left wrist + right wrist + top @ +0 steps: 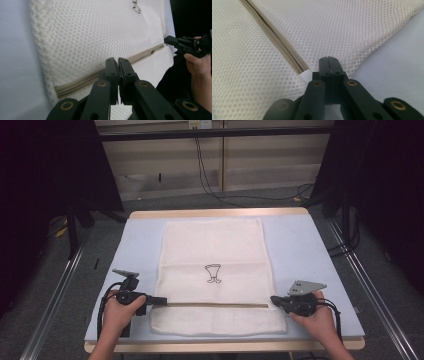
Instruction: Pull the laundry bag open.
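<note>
At the left of the high view the left tool [159, 300] lies low on the desk [305, 255], held in the person's left hand [120, 307], its tip at the left end of the zip [215, 304] that runs across the mesh bag [212, 250]. In the left gripper view its jaws stand pressed together just above the zip line; whether they pinch the zip or the mesh there I cannot tell. The cream mesh bag lies flat in the middle of the pale blue desk, with a small black outline drawing [213, 273] printed at its centre and the zip near its close edge. At the right, the right tool [274, 300], held in the right hand [315, 316], meets the bag's right edge at the zip's end, its jaws fully closed beside the zip's white tab [306, 74]
</note>
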Action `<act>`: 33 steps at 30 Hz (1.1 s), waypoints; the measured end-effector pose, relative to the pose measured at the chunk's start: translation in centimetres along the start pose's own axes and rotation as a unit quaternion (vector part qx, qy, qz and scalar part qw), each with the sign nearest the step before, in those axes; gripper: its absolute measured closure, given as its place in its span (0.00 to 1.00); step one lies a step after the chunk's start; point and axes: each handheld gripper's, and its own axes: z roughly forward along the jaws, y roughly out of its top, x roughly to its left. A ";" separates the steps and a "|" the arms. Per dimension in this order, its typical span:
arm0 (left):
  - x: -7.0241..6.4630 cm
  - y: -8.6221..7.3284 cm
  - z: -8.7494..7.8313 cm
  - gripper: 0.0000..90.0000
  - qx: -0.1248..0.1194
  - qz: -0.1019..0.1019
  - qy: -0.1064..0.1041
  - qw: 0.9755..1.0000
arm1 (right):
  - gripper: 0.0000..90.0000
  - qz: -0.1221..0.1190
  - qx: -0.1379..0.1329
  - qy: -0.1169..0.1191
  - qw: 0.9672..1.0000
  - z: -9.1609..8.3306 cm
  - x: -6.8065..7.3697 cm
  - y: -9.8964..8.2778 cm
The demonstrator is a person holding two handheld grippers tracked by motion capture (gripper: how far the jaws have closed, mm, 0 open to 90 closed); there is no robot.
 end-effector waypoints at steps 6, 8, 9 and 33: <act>0.6 -0.2 -0.9 0.97 -0.010 -0.005 0.008 1.000 | 1.00 0.000 -0.001 0.001 1.000 0.0 0.0 0.0; 0.7 -0.2 -1.0 0.97 -0.011 -0.006 0.004 1.000 | 1.00 -0.001 0.000 0.000 1.000 0.0 0.0 0.0; 0.8 -0.2 -1.1 0.97 -0.009 -0.004 0.002 1.000 | 1.00 0.000 -0.001 0.002 1.000 0.0 0.0 0.0; 3.2 -1.0 -3.1 0.97 -0.024 -0.036 0.023 0.999 | 1.00 -0.001 -0.001 0.001 1.000 0.0 0.0 0.0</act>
